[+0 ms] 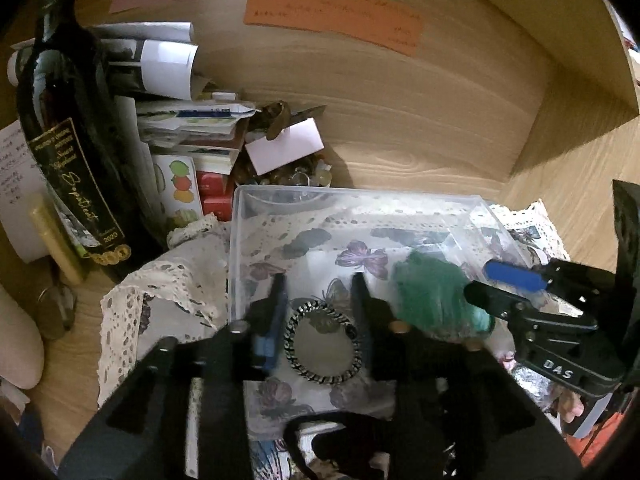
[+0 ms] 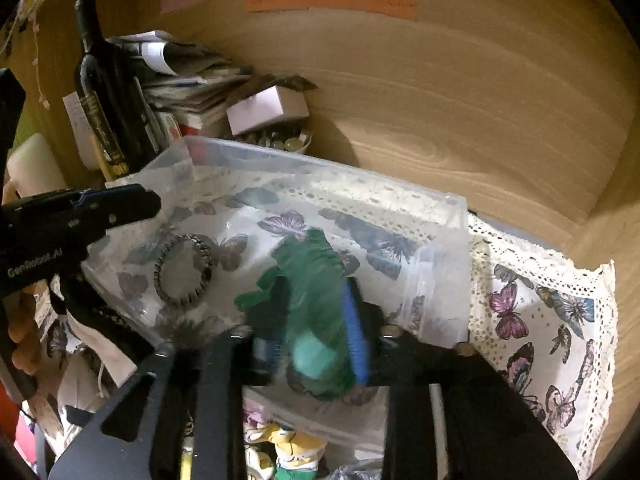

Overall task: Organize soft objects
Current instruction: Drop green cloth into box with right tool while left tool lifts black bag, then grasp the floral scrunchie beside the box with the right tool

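A clear plastic box (image 1: 400, 204) stands on a butterfly-print cloth (image 2: 560, 320) in front of a wooden panel (image 1: 400, 120). The left gripper (image 1: 320, 284) hangs over the box, fingers spread, with a black-and-white hair tie (image 1: 320, 344) lying on the box floor between them. The right gripper (image 2: 316, 300) pinches a green scrunchie (image 2: 316, 280) above the box, right of the hair tie. A dark wine bottle (image 1: 68, 140) stands far left.

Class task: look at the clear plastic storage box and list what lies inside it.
Inside the clear plastic storage box lie a black-and-white striped hair ring and a green fabric scrunchie, the latter between the right tool's fingers. The tools hide the box's near edge.
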Demonstrator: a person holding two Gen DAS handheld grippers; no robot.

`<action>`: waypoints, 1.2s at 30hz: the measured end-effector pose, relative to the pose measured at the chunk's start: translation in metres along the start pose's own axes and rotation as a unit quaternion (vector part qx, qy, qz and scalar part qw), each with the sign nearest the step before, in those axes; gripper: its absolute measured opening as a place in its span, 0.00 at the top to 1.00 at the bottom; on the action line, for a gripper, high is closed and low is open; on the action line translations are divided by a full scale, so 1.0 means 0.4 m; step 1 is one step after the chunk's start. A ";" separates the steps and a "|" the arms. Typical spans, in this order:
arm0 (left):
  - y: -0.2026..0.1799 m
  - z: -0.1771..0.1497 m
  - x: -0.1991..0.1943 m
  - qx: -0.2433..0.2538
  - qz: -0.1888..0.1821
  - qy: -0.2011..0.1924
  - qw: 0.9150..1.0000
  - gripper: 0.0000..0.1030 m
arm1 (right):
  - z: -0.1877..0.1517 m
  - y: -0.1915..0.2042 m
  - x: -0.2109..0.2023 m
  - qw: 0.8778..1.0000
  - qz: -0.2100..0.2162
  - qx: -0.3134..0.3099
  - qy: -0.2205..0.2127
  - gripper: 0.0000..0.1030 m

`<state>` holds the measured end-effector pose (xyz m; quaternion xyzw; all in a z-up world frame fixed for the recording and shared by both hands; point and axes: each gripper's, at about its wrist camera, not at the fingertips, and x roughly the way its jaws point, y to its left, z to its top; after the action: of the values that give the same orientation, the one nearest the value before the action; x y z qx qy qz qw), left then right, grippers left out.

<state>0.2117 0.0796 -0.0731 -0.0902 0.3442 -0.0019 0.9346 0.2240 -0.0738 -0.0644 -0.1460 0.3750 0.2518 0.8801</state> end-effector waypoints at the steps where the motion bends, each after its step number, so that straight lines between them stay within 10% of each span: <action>1: -0.003 -0.001 -0.009 0.003 0.001 -0.003 1.000 0.60 | 0.001 -0.001 -0.010 1.000 -0.003 0.001 -0.008 0.55; 13: -0.061 -0.029 -0.171 0.054 0.036 -0.065 0.996 0.01 | -0.026 -0.012 -0.194 0.994 -0.010 0.019 -0.103 0.30; 36: 0.018 -0.244 -0.108 0.035 0.014 0.058 0.998 0.00 | -0.197 0.033 -0.106 1.000 0.009 0.001 -0.029 0.29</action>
<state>0.1155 0.0731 -0.1193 -0.0525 0.3988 -0.0058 0.9155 0.1454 -0.1120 -0.0873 -0.1345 0.3513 0.2633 0.8884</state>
